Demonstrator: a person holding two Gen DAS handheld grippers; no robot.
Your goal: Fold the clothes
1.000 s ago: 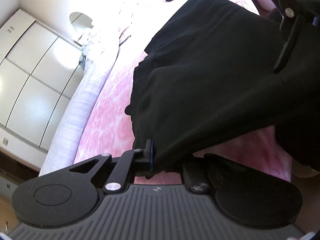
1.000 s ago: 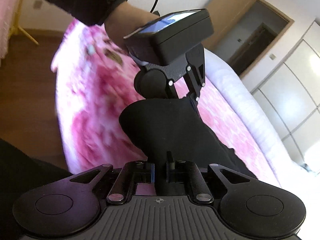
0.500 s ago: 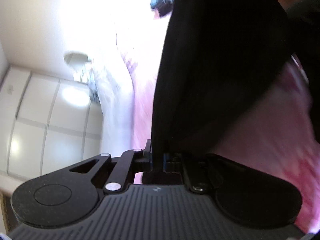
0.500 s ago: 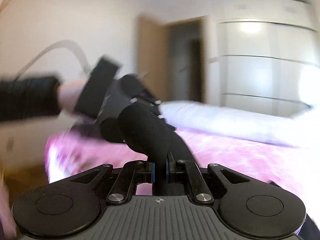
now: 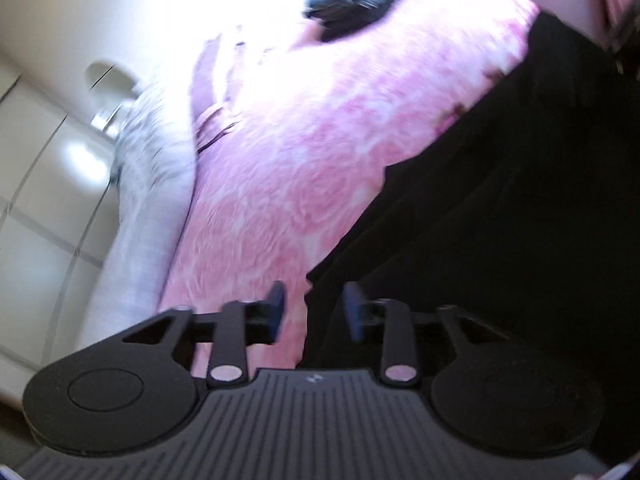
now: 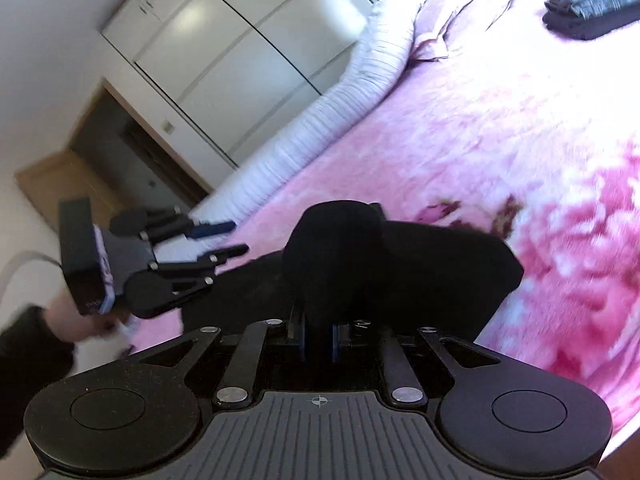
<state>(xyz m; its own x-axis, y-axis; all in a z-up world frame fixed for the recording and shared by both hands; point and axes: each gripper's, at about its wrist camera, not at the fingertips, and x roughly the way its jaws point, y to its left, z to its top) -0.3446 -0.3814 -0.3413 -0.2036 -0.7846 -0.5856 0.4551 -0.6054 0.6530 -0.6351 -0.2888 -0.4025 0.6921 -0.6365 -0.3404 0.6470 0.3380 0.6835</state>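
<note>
Pinching a bunched fold of the black garment (image 6: 400, 264) over the pink floral blanket (image 6: 500, 128), the right gripper (image 6: 318, 334) stays clamped while the left gripper (image 5: 314, 310) is opening, pads clear of the cloth.

Garment (image 6: 400, 264) on bed (image 6: 460, 140); clothes stack (image 6: 588, 4) at far corner; wardrobe (image 6: 224, 60) beyond.

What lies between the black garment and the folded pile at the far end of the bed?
Only bare pink bedspread separates the black garment from the folded pile, seen in the right wrist view.

Both wrist views close, angled down, sharing pink bedspread (image 5: 304, 168), black garment (image 6: 420, 264)
</note>
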